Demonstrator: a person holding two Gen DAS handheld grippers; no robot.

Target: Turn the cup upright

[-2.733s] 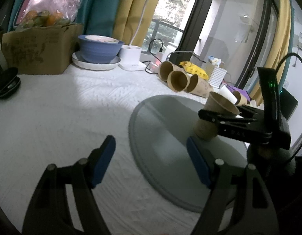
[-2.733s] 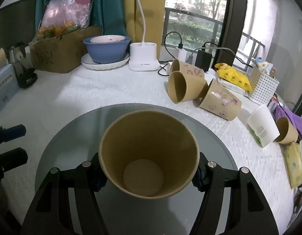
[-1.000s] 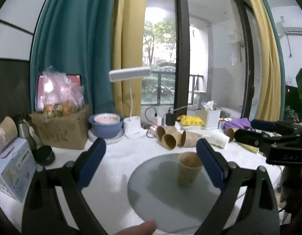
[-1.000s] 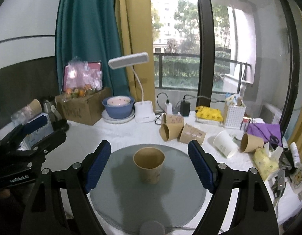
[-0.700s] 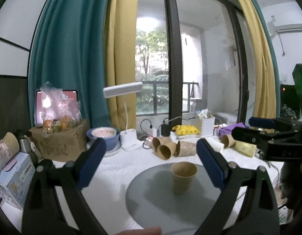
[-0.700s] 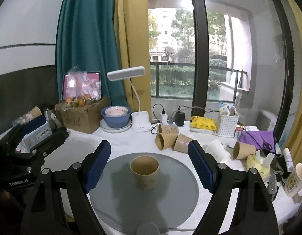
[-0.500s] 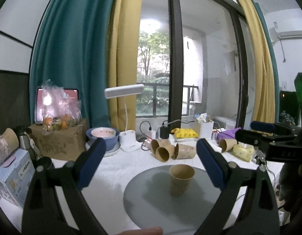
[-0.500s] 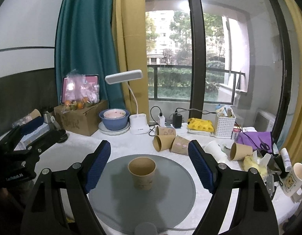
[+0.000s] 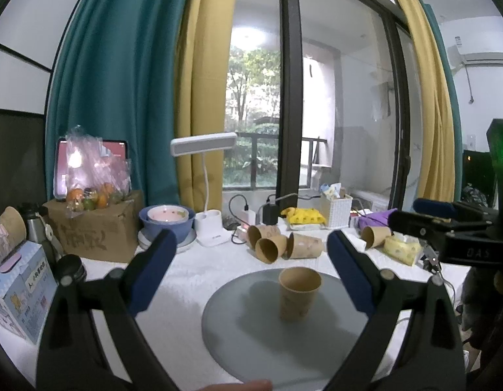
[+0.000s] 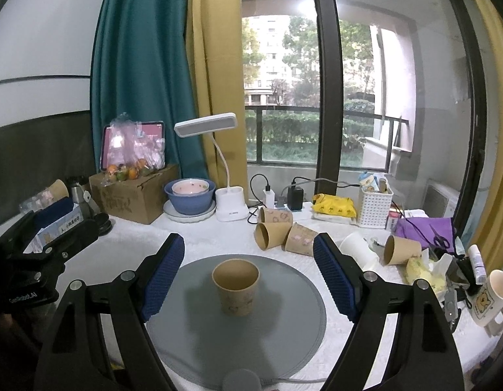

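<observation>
A brown paper cup point(image 9: 298, 293) point(image 10: 235, 287) stands upright, mouth up, on a round grey mat point(image 9: 251, 332) point(image 10: 192, 325) on the white table. My left gripper point(image 9: 251, 270) is open and empty, held back from the cup and above the table. My right gripper point(image 10: 249, 273) is also open and empty, back from the cup. The right gripper's body shows at the right of the left wrist view point(image 9: 447, 238). The left gripper's body shows at the left of the right wrist view point(image 10: 49, 244).
Three paper cups lie on their sides behind the mat point(image 10: 277, 231) point(image 9: 277, 244). More cups point(image 10: 401, 251), a white basket point(image 10: 375, 205), a mug point(image 10: 492, 296), a desk lamp point(image 10: 230, 208), blue bowl point(image 10: 190, 197), cardboard box point(image 10: 134, 195) and a blue carton point(image 9: 20, 290) ring the table.
2.7 s ago my right gripper was shut on the cup over the mat. It has let go, and both grippers have drawn back and up. The cup stands alone.
</observation>
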